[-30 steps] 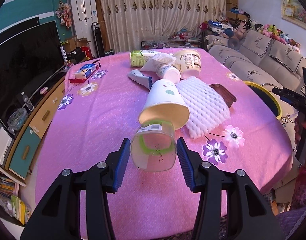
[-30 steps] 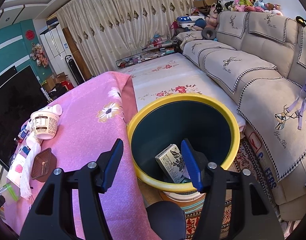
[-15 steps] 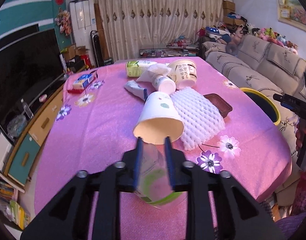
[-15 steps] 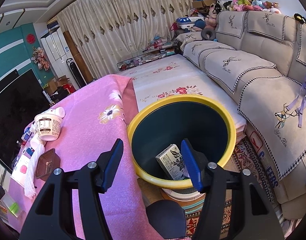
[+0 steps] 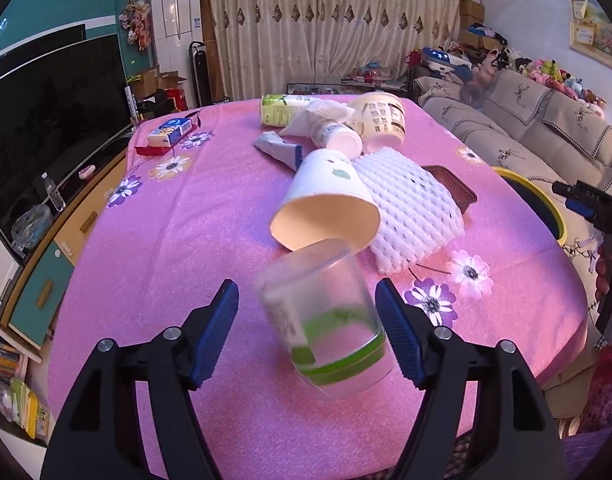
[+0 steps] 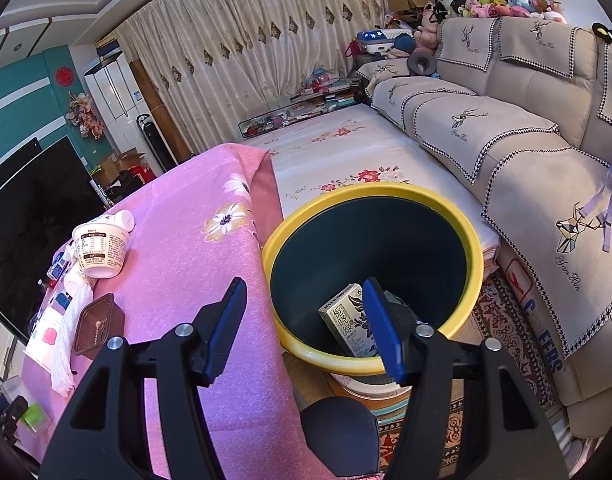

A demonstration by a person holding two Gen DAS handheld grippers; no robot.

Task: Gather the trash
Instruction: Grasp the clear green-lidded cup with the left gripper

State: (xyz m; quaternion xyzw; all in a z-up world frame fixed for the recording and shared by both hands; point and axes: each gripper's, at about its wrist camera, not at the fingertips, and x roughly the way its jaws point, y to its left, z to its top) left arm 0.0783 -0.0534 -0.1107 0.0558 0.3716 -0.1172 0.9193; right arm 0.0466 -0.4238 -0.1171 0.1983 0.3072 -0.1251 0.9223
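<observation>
A clear plastic cup with a green band (image 5: 326, 320) lies blurred on the pink table between the fingers of my left gripper (image 5: 310, 328), which is open and does not hold it. Behind it lie a white paper cup (image 5: 326, 208), a white foam net (image 5: 410, 208), a brown tray (image 5: 454, 188), a tube (image 5: 278, 150), yoghurt tubs (image 5: 380, 120) and a green carton (image 5: 282, 110). My right gripper (image 6: 302, 324) is open and empty above the yellow-rimmed bin (image 6: 370, 196), which holds a carton (image 6: 348, 320).
The bin stands off the table's right edge (image 5: 534, 200), beside a sofa (image 6: 526, 140). A TV and cabinet (image 5: 46, 128) run along the left. A blue box on a red tray (image 5: 168, 134) sits at the table's far left.
My left gripper shut on the clear cup half a second ago; now it has opened and the cup has slipped free, tilted and blurred. The right gripper has barely moved over the bin.
</observation>
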